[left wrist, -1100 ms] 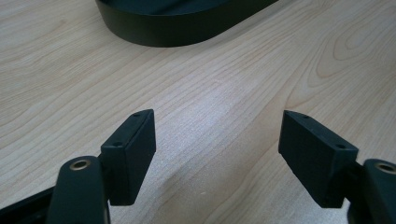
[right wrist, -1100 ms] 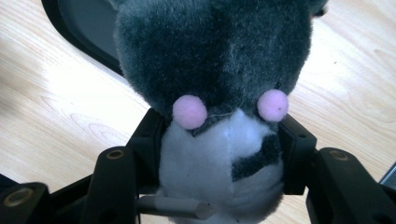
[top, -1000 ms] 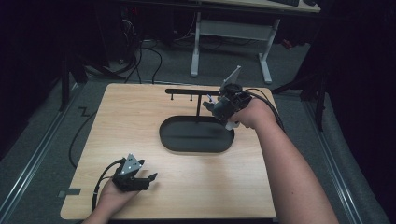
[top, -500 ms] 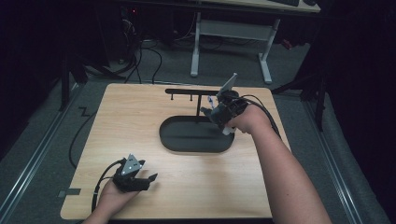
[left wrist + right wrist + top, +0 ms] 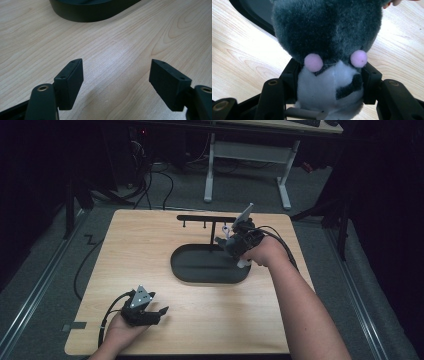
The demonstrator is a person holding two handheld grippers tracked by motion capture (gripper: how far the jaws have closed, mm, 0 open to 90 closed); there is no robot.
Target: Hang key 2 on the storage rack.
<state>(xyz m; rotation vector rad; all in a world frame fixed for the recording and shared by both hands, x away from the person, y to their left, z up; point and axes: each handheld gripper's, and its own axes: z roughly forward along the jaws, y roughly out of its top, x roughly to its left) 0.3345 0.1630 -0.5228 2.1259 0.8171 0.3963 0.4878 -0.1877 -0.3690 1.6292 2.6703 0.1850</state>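
Left gripper (image 5: 159, 311) rests low, fingers apart; right gripper (image 5: 223, 241) extended forward, fingers clamped.

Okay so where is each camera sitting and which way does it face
High view: above the person's side, looking forward and down at the table; both forearms, left tool, right tool.
Left gripper view: rides that tool, facing bare wood; open jaws.
Right gripper view: faces the plush toy.
All share the black tray.

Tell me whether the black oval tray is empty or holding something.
Empty, as far as the high view shows: the tray has a bare dark floor, and the plush toy sits clamped in the right gripper at its rim.
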